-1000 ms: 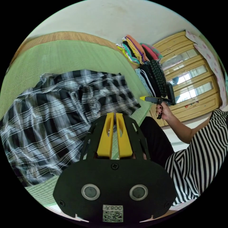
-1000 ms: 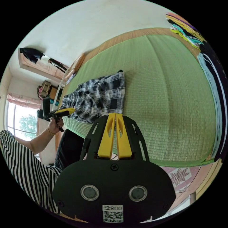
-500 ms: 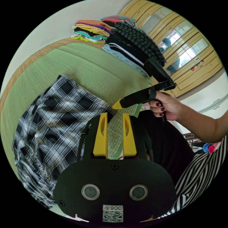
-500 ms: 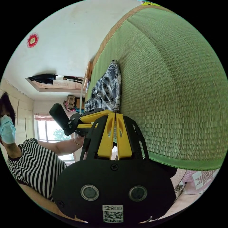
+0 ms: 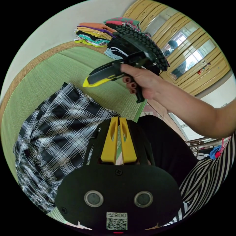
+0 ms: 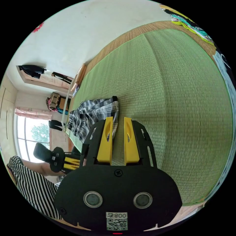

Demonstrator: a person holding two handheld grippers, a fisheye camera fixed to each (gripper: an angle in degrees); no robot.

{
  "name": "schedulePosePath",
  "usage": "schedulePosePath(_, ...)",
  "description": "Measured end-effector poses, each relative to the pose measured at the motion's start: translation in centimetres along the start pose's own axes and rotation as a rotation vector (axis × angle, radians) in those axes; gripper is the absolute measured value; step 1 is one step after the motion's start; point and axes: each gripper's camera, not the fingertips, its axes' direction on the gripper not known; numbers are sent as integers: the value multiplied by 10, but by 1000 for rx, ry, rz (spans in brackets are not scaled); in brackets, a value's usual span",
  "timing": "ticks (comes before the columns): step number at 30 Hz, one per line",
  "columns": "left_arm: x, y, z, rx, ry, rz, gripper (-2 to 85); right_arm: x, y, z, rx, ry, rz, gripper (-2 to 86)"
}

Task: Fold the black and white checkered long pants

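The black and white checkered pants [image 5: 56,127] lie in a loose, rumpled heap on the green mat [image 5: 61,64], near its edge. My left gripper [image 5: 119,120] hovers just off the pants' near corner, jaws shut with nothing between them. A hand holds my right gripper [image 5: 86,83] in the air above the pants' far side. In the right gripper view, the right gripper [image 6: 118,120] stands open over the mat beside the pants [image 6: 93,113], holding nothing. The left gripper [image 6: 75,162] shows low at the left, beyond the mat's edge.
Stacks of folded clothes [image 5: 98,32] and a dark knitted pile [image 5: 142,41] sit at the mat's far end. A yellow wooden wardrobe [image 5: 194,56] stands behind them. The person's striped top [image 5: 209,177] and dark trousers [image 5: 167,147] are close by. Wide bare mat [image 6: 177,98] stretches to the pants' right.
The left gripper's jaws have closed from open half a second ago. The right gripper's jaws have opened, and it has risen from beside the left gripper to above the pants. Both cameras swung.
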Motion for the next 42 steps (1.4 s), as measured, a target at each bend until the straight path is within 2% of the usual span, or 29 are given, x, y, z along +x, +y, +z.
schedulePosePath(6,-10,11,9,12,16,7,7,-13,-35,16,-25,4,-8,78)
schedulePosePath(15,-40,43,31,31,64,-11,7,-41,-62,17,-90,62,-43,22)
schedulePosePath(27,-67,111,56,133,235,55,5,-64,-19,-100,44,63,69,11)
schedulePosePath(34,-118,193,27,324,270,-27,5,-153,-31,-137,161,-69,28,10)
schedulePosePath(42,-207,334,-21,573,163,-239,6,-302,-92,-113,177,-175,-126,11)
